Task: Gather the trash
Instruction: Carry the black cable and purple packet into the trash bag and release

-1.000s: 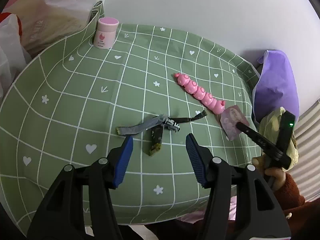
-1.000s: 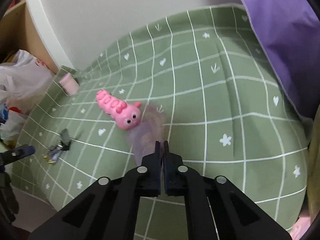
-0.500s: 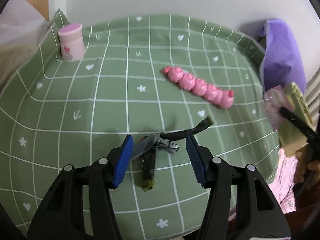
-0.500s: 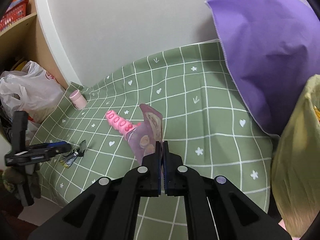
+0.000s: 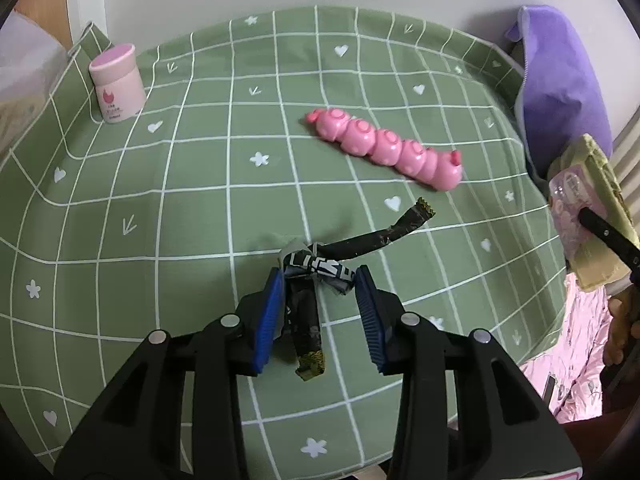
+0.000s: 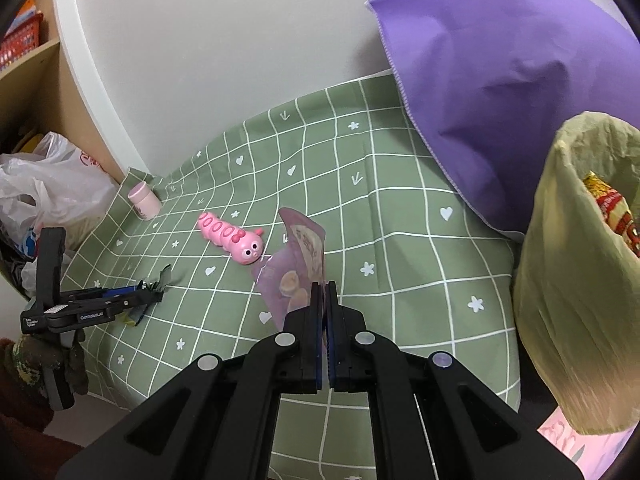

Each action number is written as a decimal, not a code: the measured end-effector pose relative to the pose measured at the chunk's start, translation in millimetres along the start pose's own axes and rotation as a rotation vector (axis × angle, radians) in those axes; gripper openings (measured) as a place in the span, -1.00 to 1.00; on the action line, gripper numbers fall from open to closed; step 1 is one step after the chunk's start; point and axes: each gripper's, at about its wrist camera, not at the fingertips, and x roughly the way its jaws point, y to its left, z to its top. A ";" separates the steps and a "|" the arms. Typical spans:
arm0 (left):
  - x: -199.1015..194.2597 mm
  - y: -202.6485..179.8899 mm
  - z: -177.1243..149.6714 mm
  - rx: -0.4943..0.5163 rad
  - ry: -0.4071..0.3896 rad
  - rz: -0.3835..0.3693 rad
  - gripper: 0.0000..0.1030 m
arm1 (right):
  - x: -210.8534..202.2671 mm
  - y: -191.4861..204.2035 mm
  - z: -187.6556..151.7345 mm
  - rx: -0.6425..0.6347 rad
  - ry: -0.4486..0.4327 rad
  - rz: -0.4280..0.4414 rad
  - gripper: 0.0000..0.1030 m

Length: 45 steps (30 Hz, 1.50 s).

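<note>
A knotted dark snack wrapper (image 5: 320, 266) lies on the green checked tablecloth (image 5: 192, 208). My left gripper (image 5: 320, 280) straddles its knot. The jaws are closing, and the blue pads (image 5: 272, 312) stand just beside the wrapper with no clear press. In the right wrist view the same left gripper (image 6: 152, 292) is low at the table's left edge. My right gripper (image 6: 325, 286) is shut on a purple snack wrapper (image 6: 298, 264), held upright above the cloth. A yellow-green trash bag (image 6: 568, 280) with a red packet inside hangs at the right.
A pink caterpillar toy (image 5: 384, 148) lies mid-table and a pink jar (image 5: 116, 84) stands at the far left corner. A purple cushion (image 6: 500, 80) leans on the wall at the right. White plastic bags (image 6: 52, 184) sit beyond the left edge.
My left gripper has moved forward and down over the dark wrapper, and its jaws have narrowed. The right gripper has lifted the purple wrapper off the cloth toward the bag.
</note>
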 end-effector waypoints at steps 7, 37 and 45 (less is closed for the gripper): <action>-41.6 -27.5 33.6 0.046 -0.119 -0.045 -0.31 | -24.0 -9.0 12.3 0.021 -0.066 -0.008 -0.92; -38.7 -408.4 157.0 0.606 -0.223 -0.572 -0.30 | -217.4 -162.1 66.2 0.069 -0.390 -0.502 -0.92; 2.0 -424.3 154.2 0.618 -0.123 -0.568 -0.30 | -184.1 -188.6 54.2 0.133 -0.335 -0.460 -0.92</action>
